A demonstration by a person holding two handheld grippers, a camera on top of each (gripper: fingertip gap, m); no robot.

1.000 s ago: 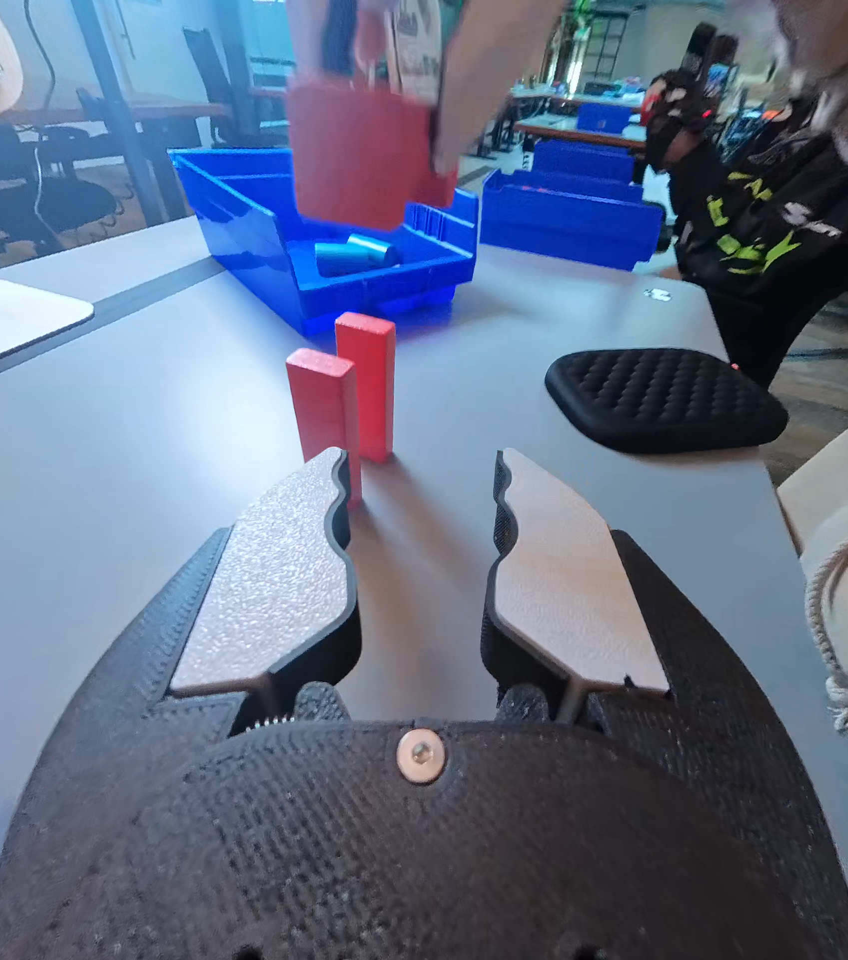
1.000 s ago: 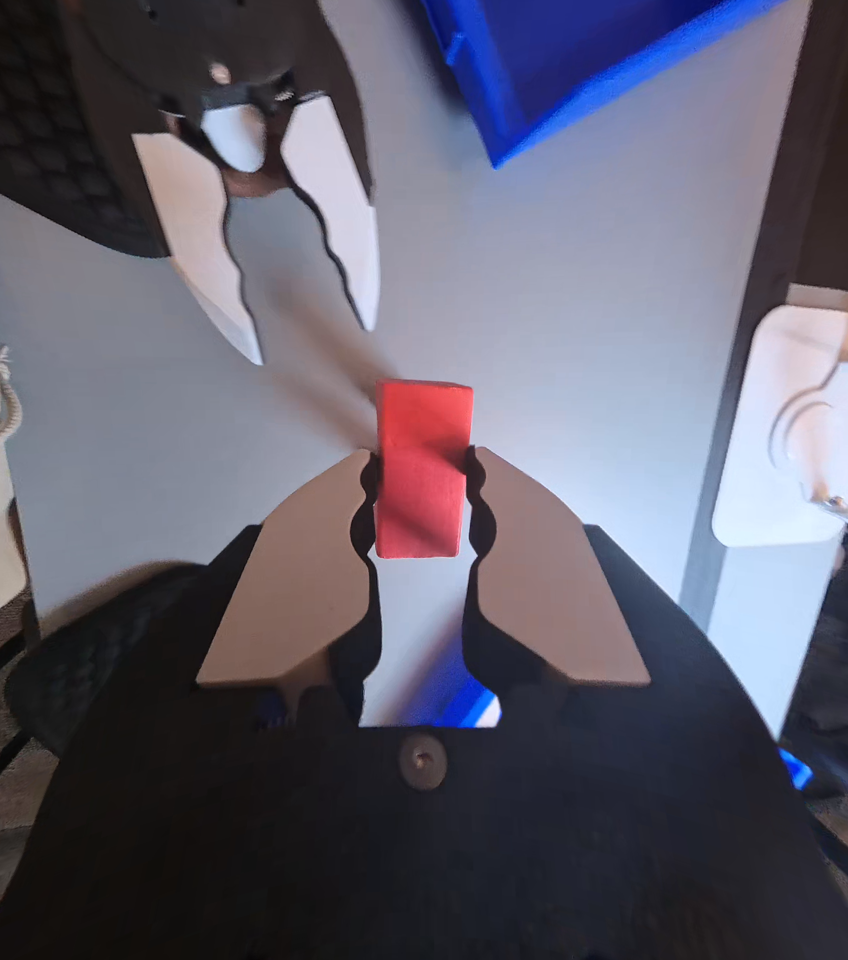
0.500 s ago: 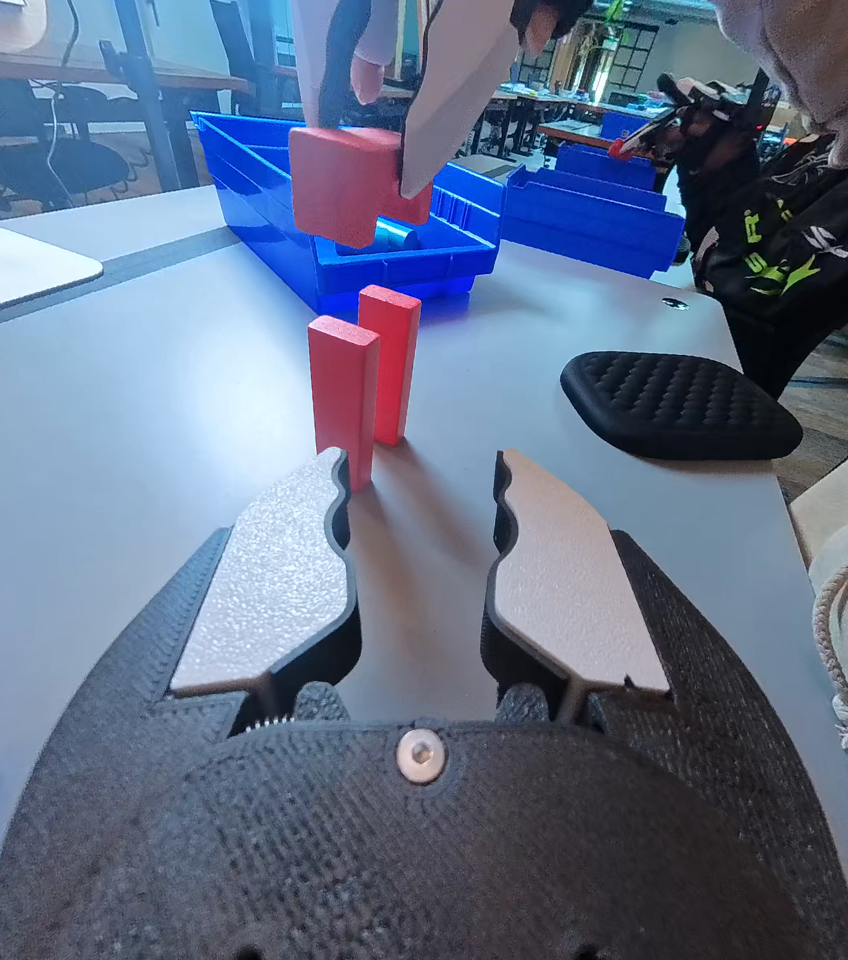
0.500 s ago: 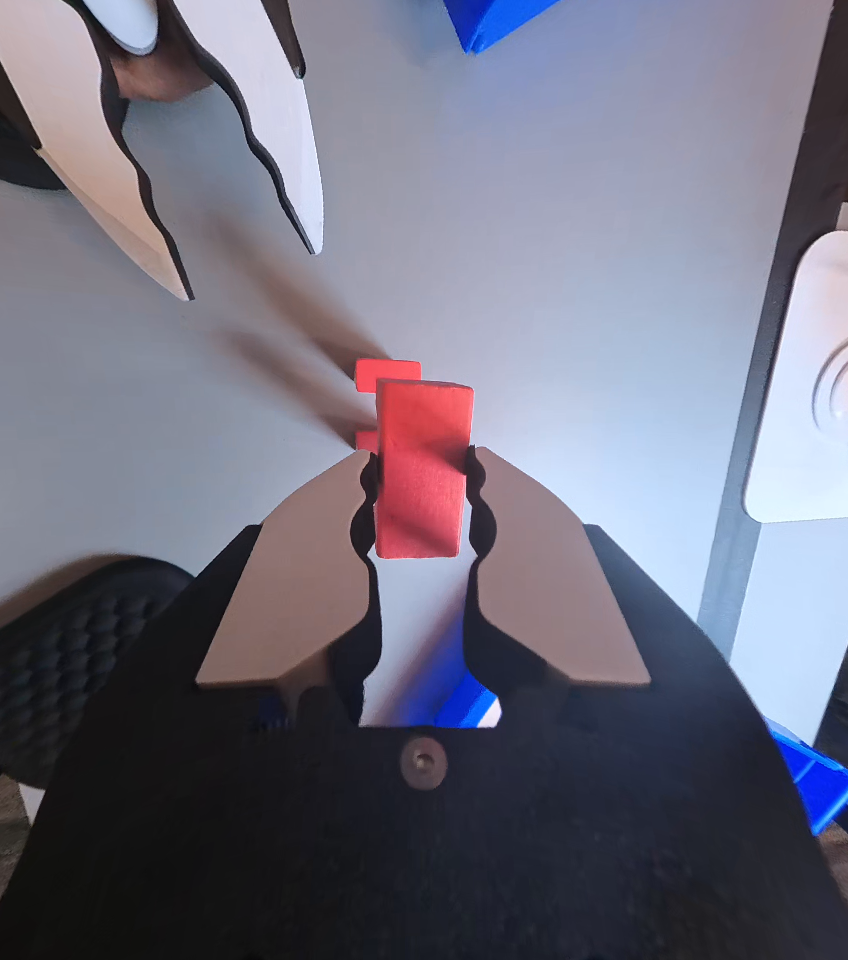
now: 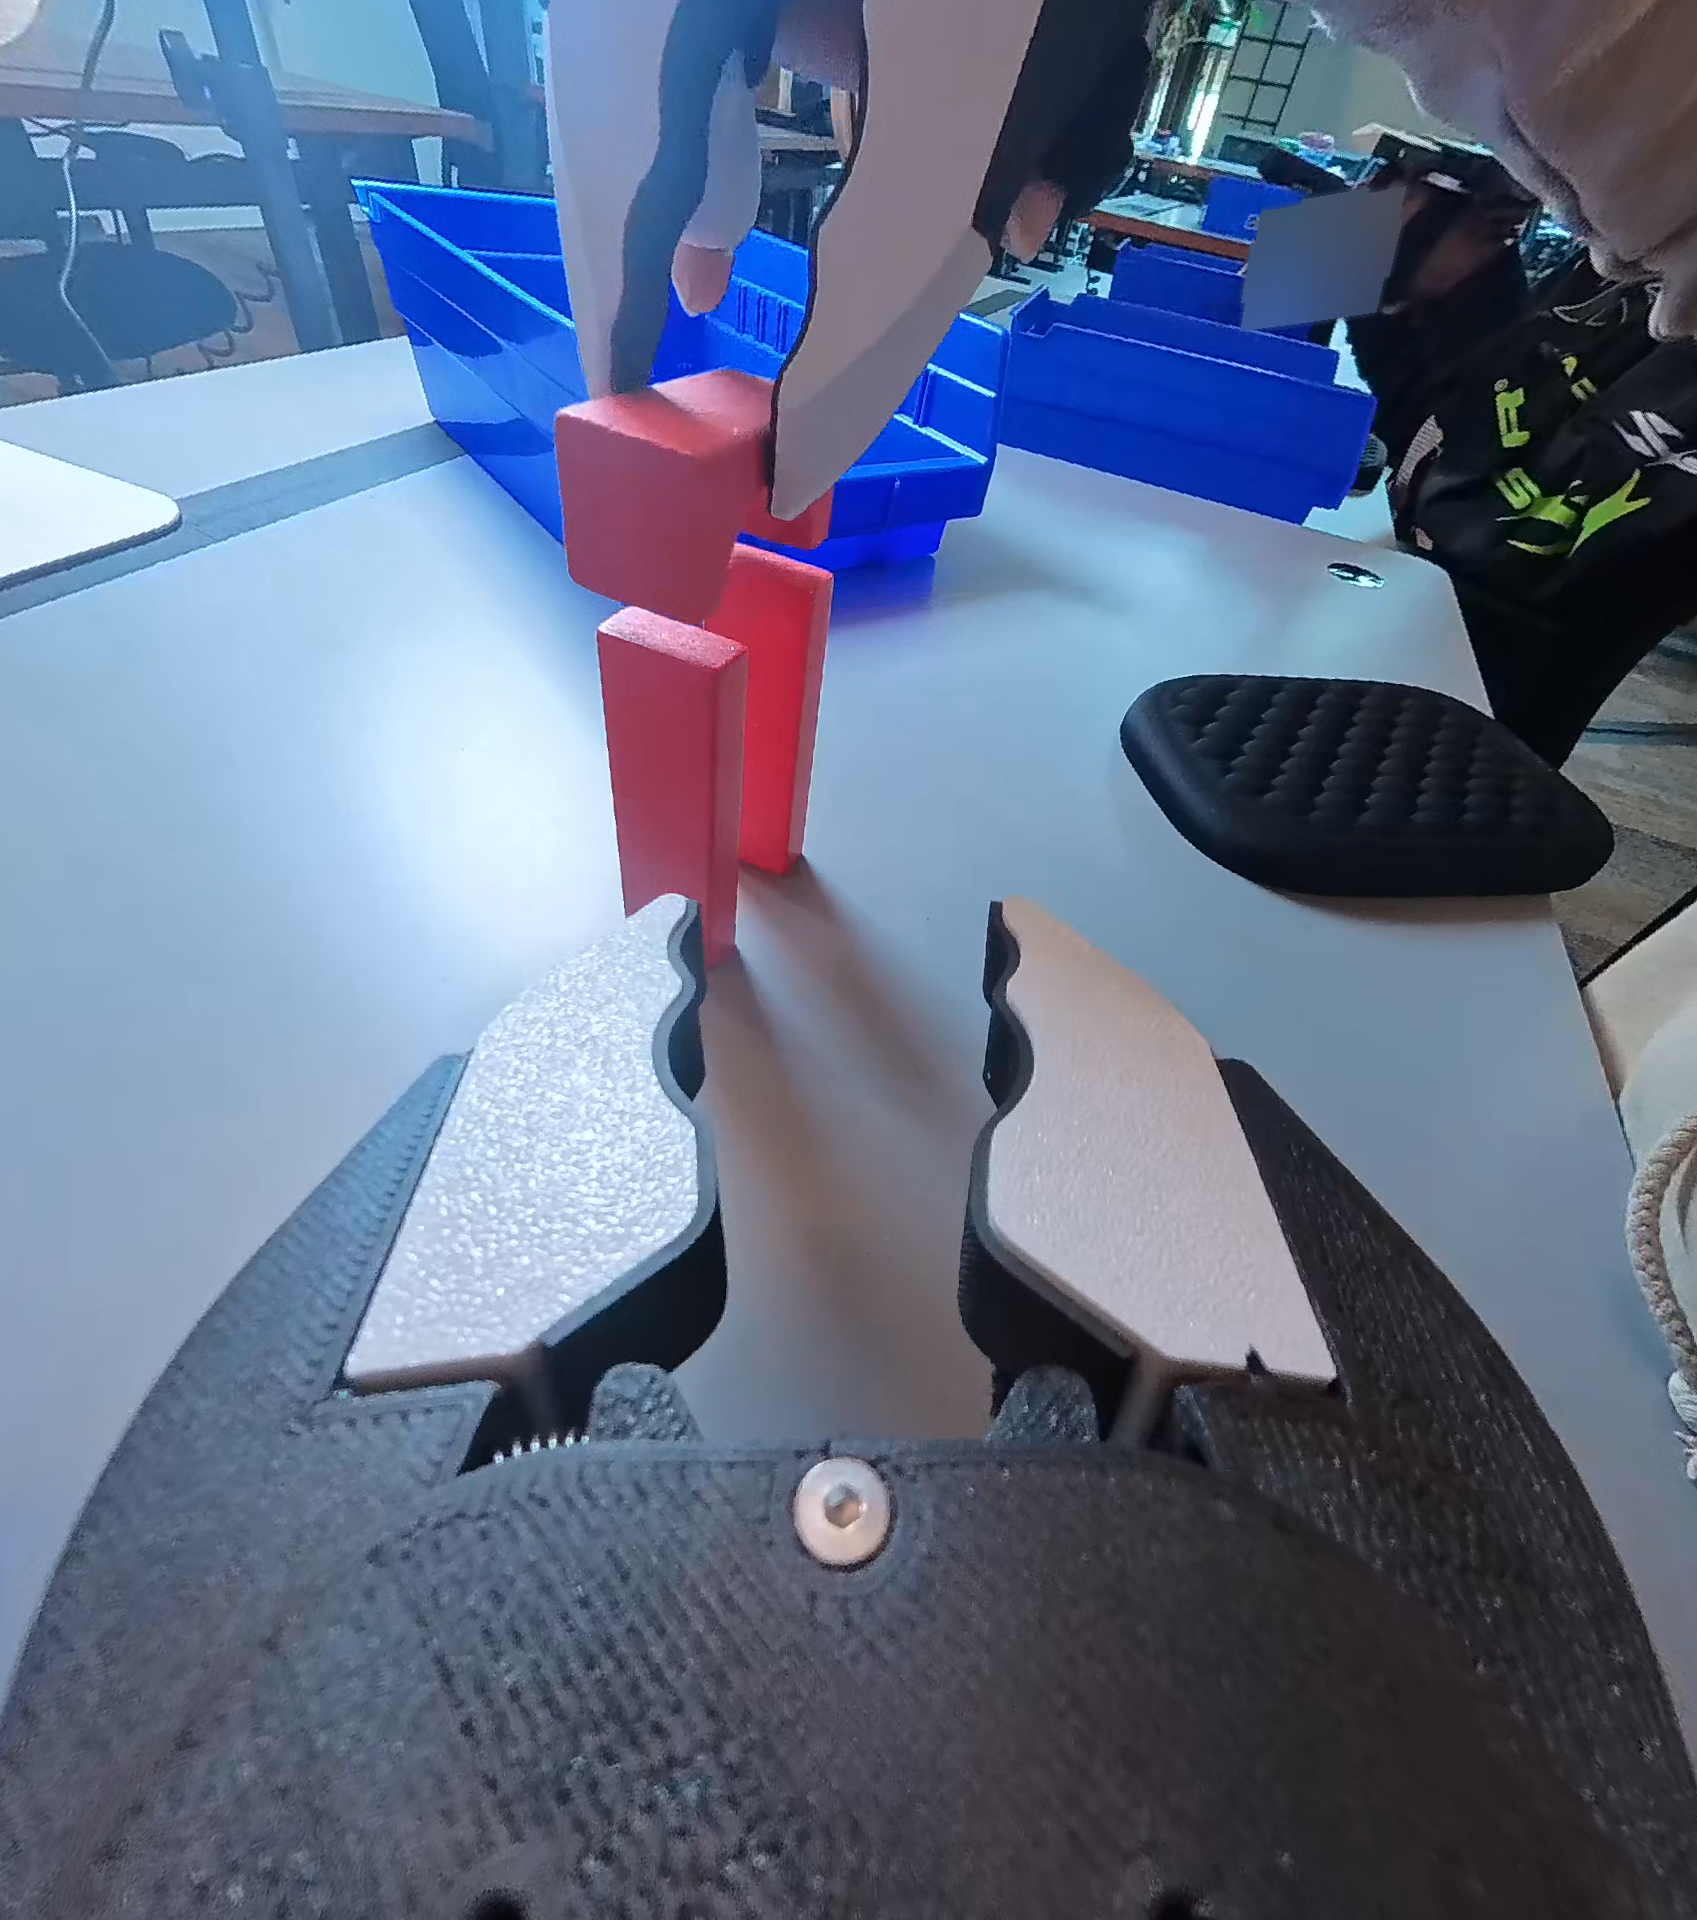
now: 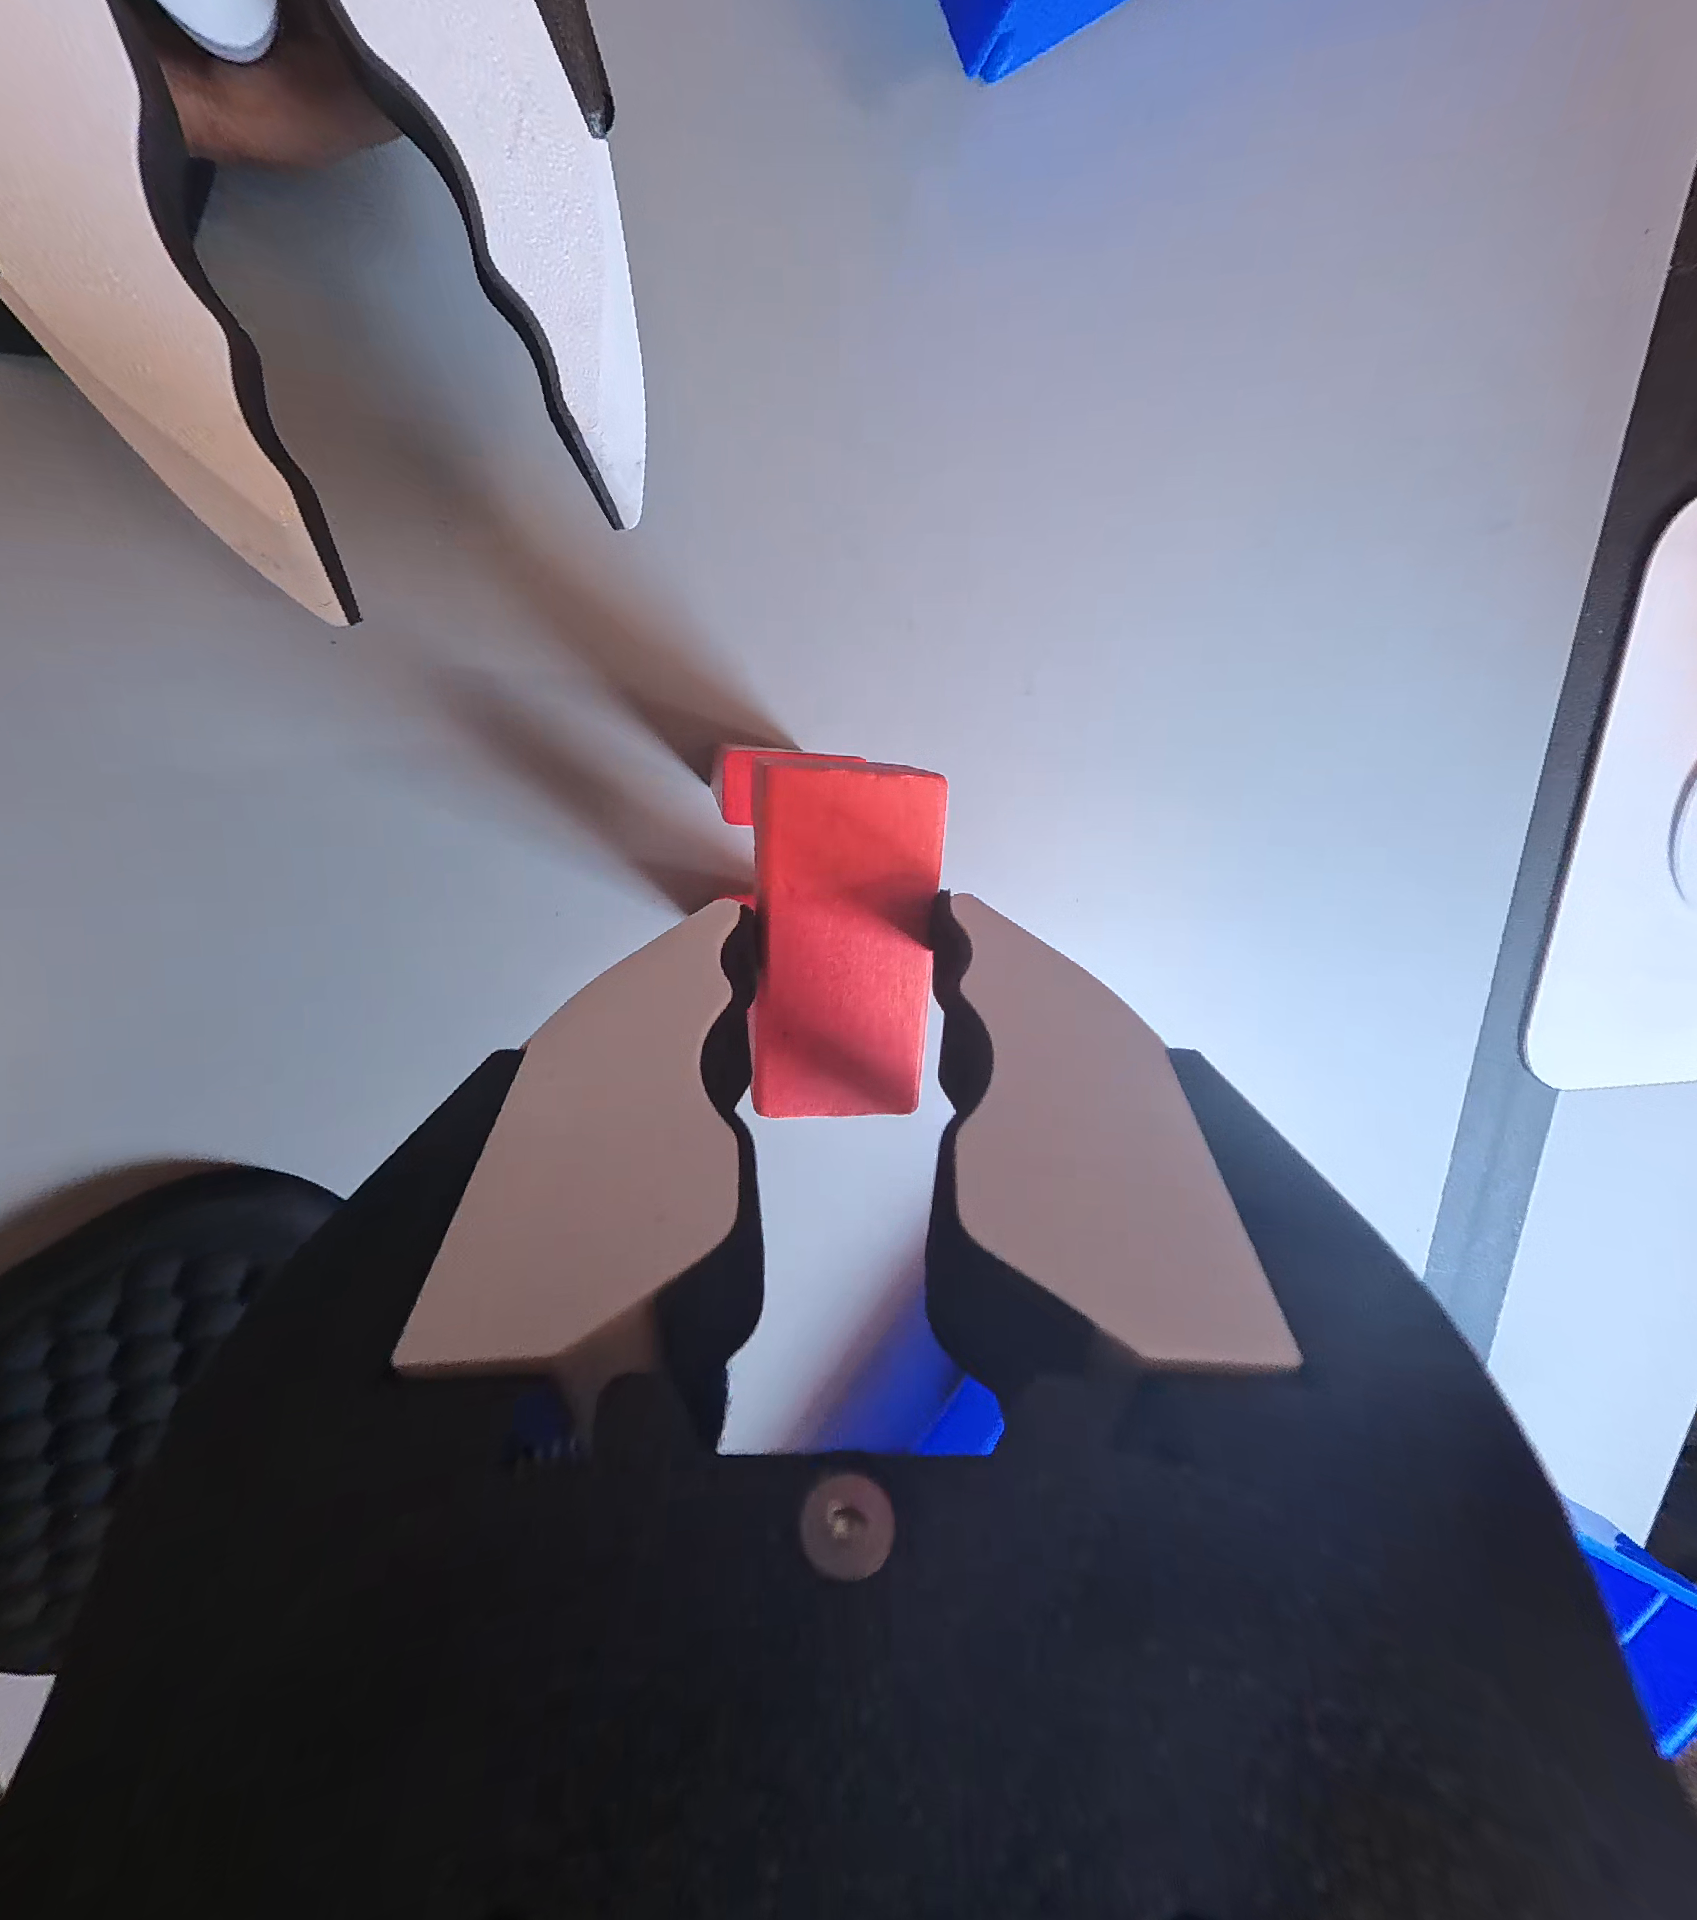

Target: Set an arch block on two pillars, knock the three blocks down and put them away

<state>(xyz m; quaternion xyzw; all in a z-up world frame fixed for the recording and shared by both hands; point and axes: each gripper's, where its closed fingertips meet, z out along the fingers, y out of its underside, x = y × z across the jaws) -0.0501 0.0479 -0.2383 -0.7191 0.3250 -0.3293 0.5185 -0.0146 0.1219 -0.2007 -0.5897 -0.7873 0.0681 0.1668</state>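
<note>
Two red pillar blocks stand upright on the grey table, a near pillar [image 5: 672, 774] and a far pillar [image 5: 776, 707], close together. My right gripper [image 6: 839, 909] is shut on the red arch block [image 6: 844, 935] and points straight down. In the left wrist view the arch block [image 5: 652, 499] hangs just above the pillar tops, between the right gripper's fingers [image 5: 865, 312]. Whether it touches them I cannot tell. My left gripper [image 5: 839, 914] is open and empty, low over the table just in front of the near pillar. It also shows in the right wrist view [image 6: 485, 566].
A blue bin [image 5: 470, 312] stands behind the pillars, a second blue bin [image 5: 1176, 405] to its right. A black padded rest [image 5: 1353, 779] lies at the table's right edge. A white base plate [image 5: 13, 520] lies at the far left. A person in dark clothes sits beyond the table's right side. The far pillar [image 5: 776, 707] lies around 5 cm away from my right fingertips.
My right gripper has come down with the arch block, from well above the pillars to just over their tops. My left gripper has moved slightly closer to the pillars and stays open.
</note>
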